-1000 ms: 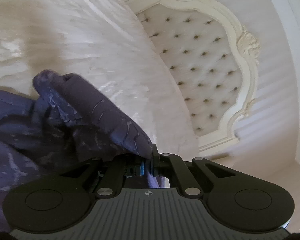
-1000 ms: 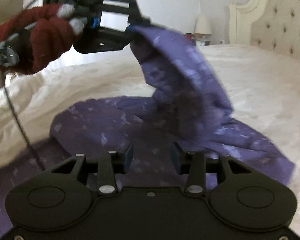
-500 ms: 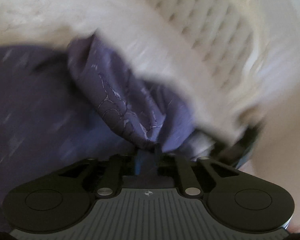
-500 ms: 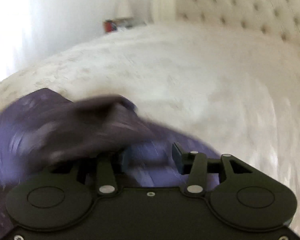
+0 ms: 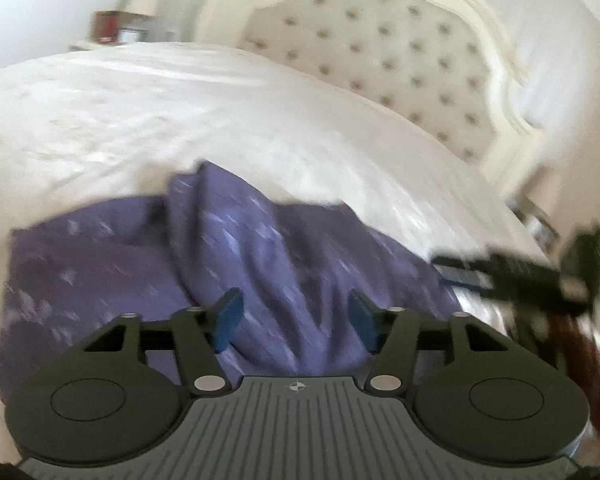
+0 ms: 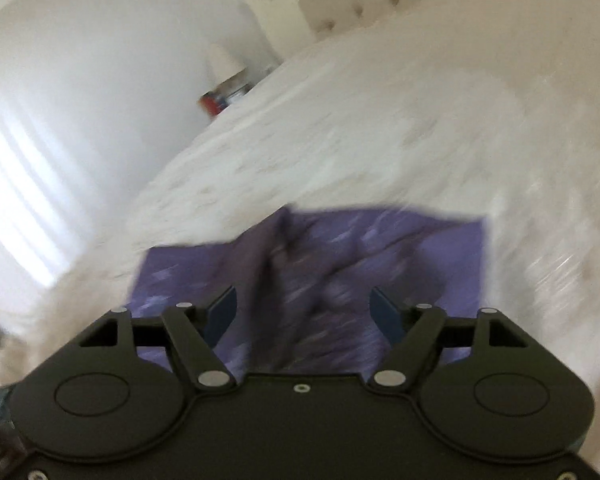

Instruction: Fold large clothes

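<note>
With both jaws spread and empty, the left hand-held gripper (image 5: 296, 314) and right hand-held gripper (image 6: 304, 312) hover over the purple garment (image 5: 260, 264), which lies rumpled on the bed (image 5: 180, 112), seemingly to choose a fresh edge.

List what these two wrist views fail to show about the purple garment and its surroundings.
- Purple garment: its near edge is hidden behind the left gripper body in the left wrist view; motion blur smears its print and folds.
- Same garment in the right wrist view: the right gripper body covers its near part; blur hides the fold lines.
- Nightstand items: too small and blurred to identify.
- Bed: cut off by the frame edges.
</note>
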